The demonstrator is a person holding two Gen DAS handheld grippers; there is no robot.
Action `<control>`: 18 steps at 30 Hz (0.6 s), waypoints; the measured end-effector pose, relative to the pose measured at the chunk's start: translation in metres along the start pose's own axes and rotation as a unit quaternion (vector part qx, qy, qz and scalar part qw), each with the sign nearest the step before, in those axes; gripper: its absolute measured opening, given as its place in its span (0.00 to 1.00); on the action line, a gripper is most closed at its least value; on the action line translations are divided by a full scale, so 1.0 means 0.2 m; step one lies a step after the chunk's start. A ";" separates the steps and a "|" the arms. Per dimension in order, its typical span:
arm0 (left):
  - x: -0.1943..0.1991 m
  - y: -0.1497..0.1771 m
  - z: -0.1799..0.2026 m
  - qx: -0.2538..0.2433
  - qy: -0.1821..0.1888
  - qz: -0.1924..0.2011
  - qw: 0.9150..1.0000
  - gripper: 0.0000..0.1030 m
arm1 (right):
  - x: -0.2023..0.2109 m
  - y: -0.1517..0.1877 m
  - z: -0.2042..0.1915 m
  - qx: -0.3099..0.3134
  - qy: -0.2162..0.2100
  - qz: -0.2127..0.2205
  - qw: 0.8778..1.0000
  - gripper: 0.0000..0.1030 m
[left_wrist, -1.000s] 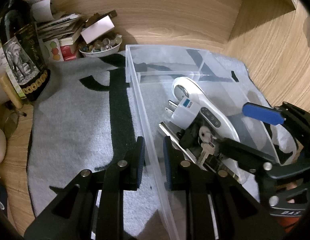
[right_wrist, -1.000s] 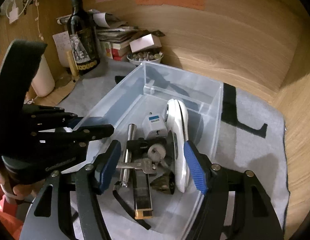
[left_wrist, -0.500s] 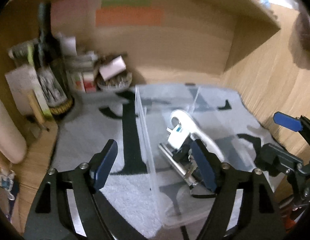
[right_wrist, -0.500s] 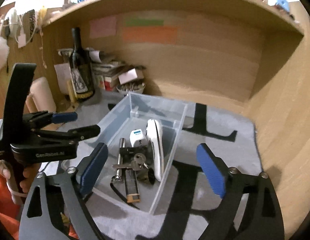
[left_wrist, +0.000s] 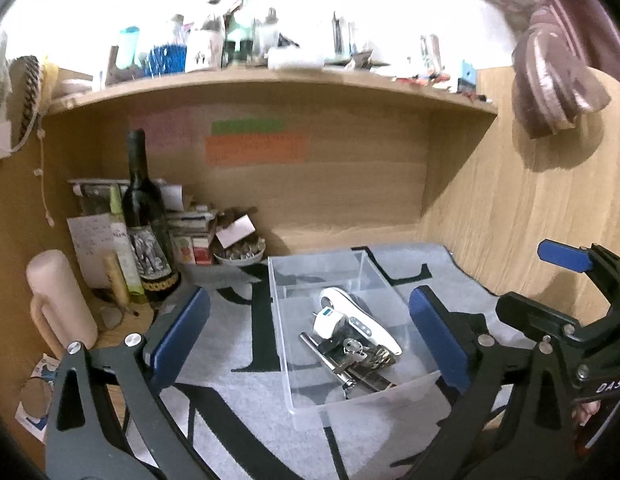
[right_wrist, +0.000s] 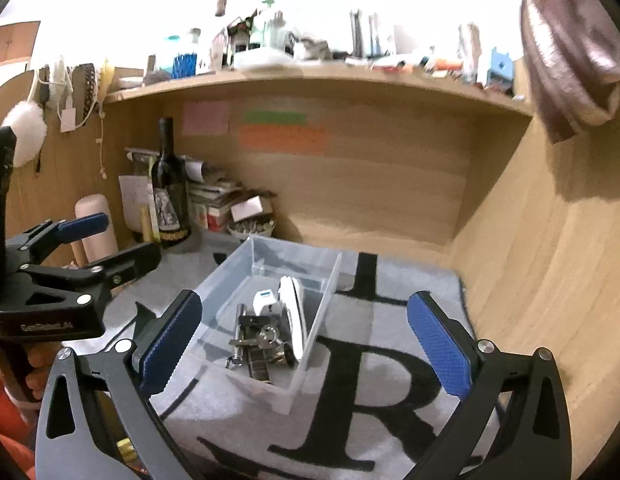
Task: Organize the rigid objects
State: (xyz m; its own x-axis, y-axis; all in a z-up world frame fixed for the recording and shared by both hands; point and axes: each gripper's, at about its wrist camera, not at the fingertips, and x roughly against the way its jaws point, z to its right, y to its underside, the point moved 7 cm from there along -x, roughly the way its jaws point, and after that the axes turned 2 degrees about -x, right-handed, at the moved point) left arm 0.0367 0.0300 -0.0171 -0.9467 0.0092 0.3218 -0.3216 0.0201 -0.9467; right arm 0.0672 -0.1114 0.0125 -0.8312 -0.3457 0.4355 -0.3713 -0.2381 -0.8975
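your left gripper (left_wrist: 310, 332) and right gripper (right_wrist: 306, 344) both hang above the grey lettered mat (right_wrist: 389, 360) on the bench, their jaws opening wide with nothing pressed between the blue pads. the clear plastic bin (left_wrist: 284, 360) sits on the mat, and in it lie a white handheld device (left_wrist: 361, 320), a white plug adapter (right_wrist: 266, 302), a key (left_wrist: 351, 346) and a metal bar (right_wrist: 240, 322), heaped together. a dark wine bottle (left_wrist: 144, 220) stands near the back left corner, well apart from the bin.
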 end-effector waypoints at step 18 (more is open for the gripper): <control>0.22 -0.03 0.08 -0.012 -0.007 0.053 0.998 1.00 | 0.15 -0.01 -0.05 -0.014 -0.016 0.045 0.999 1.00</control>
State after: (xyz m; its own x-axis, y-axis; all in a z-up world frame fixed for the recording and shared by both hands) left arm -0.0038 0.0152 0.0019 -0.9757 -0.0016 0.2189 -0.2188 0.0445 -0.9748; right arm 0.0394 -0.1123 0.0268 -0.8482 -0.3936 0.3544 -0.3075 -0.1788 -0.9346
